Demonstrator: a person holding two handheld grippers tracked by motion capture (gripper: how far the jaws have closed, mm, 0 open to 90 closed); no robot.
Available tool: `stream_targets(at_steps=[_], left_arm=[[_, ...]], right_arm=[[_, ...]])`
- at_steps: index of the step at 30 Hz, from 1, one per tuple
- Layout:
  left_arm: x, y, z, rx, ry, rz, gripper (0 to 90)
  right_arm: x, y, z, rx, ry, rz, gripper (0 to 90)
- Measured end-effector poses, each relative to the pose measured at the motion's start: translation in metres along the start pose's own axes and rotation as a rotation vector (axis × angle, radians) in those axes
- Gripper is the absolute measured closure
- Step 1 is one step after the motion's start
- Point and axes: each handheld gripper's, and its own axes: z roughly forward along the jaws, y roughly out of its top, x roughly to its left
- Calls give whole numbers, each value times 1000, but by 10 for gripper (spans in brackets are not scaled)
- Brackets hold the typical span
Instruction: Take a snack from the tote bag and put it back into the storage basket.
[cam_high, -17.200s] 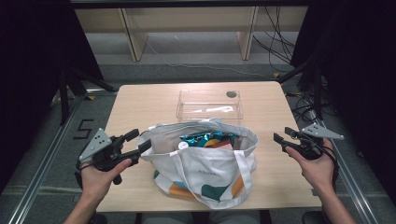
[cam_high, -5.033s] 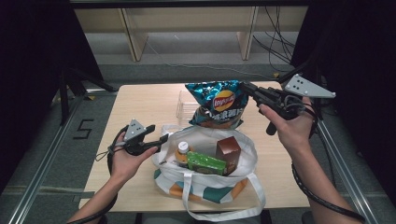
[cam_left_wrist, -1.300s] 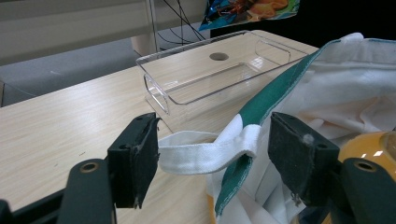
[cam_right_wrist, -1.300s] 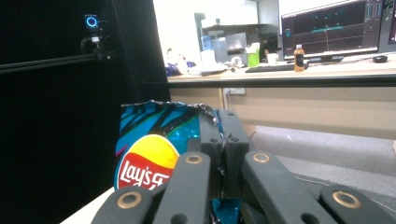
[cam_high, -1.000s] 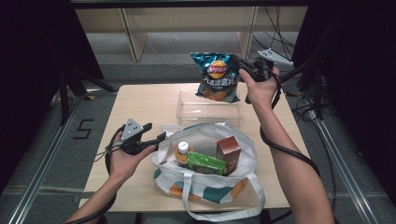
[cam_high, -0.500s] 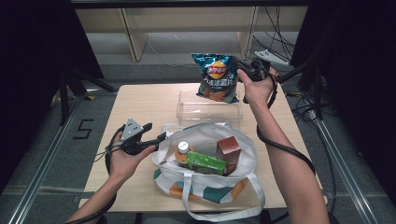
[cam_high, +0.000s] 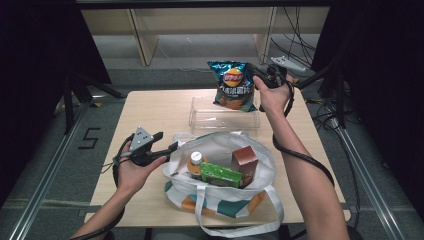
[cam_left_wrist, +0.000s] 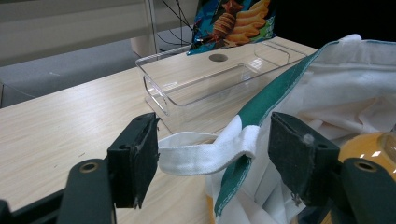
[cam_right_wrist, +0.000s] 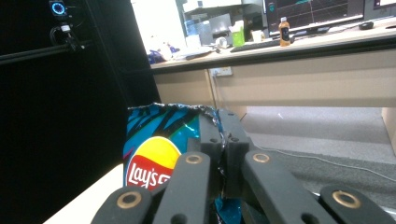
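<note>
Right hand-held gripper (cam_high: 260, 76) clamped shut on blue crinkly foil chip bag (cam_high: 232, 85) — hanging over clear plastic bin (cam_high: 223, 119); left hand-held gripper (cam_left_wrist: 210, 161) open around white tote strap (cam_left_wrist: 205, 151).

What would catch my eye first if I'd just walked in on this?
Probably the bright blue chip bag, held up by the right gripper over the clear plastic tray at the table's far side. Nearer, a white tote bag stands open, packed with groceries, the left gripper holding its strap between open jaws.
</note>
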Motion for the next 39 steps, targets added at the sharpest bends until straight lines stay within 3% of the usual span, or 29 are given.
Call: stream_targets(at_steps=[7, 8, 14, 15, 16, 19, 24, 28, 30, 32, 33, 34, 35, 36, 38, 39], left_arm=[[0, 0, 0, 1, 0, 3, 331], [-2, -1, 1, -2, -4, -23, 330], [-2, -1, 1, -2, -4, -25, 330], [-2, -1, 1, -2, -4, -26, 330], [-2, -1, 1, -2, -4, -26, 330], [-1, 0, 1, 1, 0, -7, 330], [-1, 0, 1, 1, -1, -6, 330], [-1, 0, 1, -1, -1, -7, 330], [-1, 0, 1, 0, -1, -6, 330], [-1, -1, 1, 2, -1, -5, 330], [-1, -1, 1, 2, -1, -5, 330], [-1, -1, 1, 2, -1, -6, 330], [-1, -1, 1, 2, -1, -7, 330], [-1, -1, 1, 2, -2, -8, 330], [-2, -1, 2, 2, -3, -7, 330], [-1, -1, 2, 3, -4, 1, 330]], right_arm=[[-3, -3, 3, 8, 0, 2, 900], [-3, -4, 4, 10, -3, 1, 900], [-3, -7, 7, 11, -1, 18, 900], [-4, -7, 8, 4, -1, 0, 900], [-2, -8, 8, 18, -4, 24, 900], [-5, -9, 10, 14, 1, 0, 900], [-4, -12, 12, 31, -4, 22, 900], [-6, -14, 14, 32, -4, 7, 900], [-5, -15, 15, 35, -16, 29, 900], [-8, -16, 15, 38, -8, 14, 900], [-7, -17, 15, 46, -14, 34, 900], [-8, -17, 15, 42, -12, 18, 900], [-7, -18, 15, 42, -10, 42, 900], [-9, -19, 16, 40, -15, 18, 900], [-8, -22, 16, 49, -16, 44, 900], [-10, -23, 16, 50, -17, 22, 900]])
